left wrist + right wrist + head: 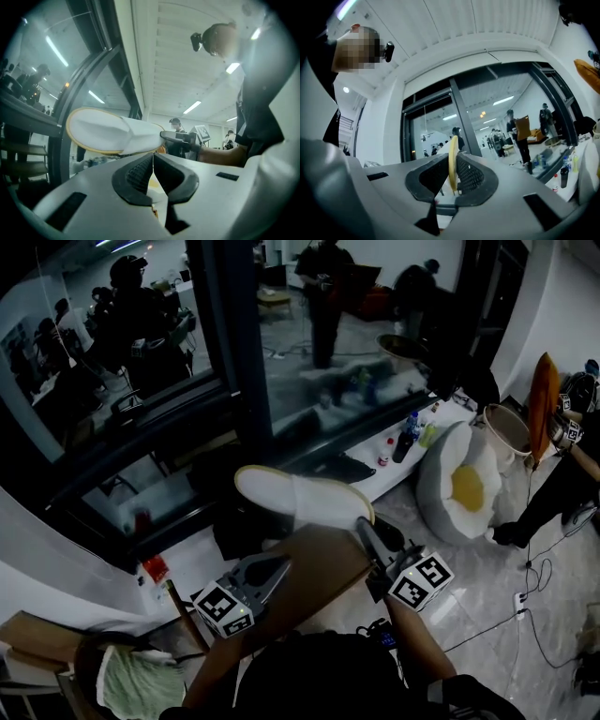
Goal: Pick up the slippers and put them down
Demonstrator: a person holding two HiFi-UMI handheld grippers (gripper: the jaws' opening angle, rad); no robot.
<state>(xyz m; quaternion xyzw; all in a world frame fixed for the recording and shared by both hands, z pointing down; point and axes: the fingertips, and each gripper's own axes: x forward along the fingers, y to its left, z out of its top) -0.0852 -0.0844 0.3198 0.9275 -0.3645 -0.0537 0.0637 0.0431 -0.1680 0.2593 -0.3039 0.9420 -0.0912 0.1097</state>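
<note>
While your right gripper (364, 527) is clamping its jaws on the white slipper (300, 498) by its yellow-edged sole, the free end is reaching out to ten o'clock. Your left gripper (277, 570) is hovering at the slipper's seven o'clock, jaws pressed together on nothing.

No legible text or numbers. Square coded markers on left gripper cube (225, 608), right gripper cube (420, 580).
</note>
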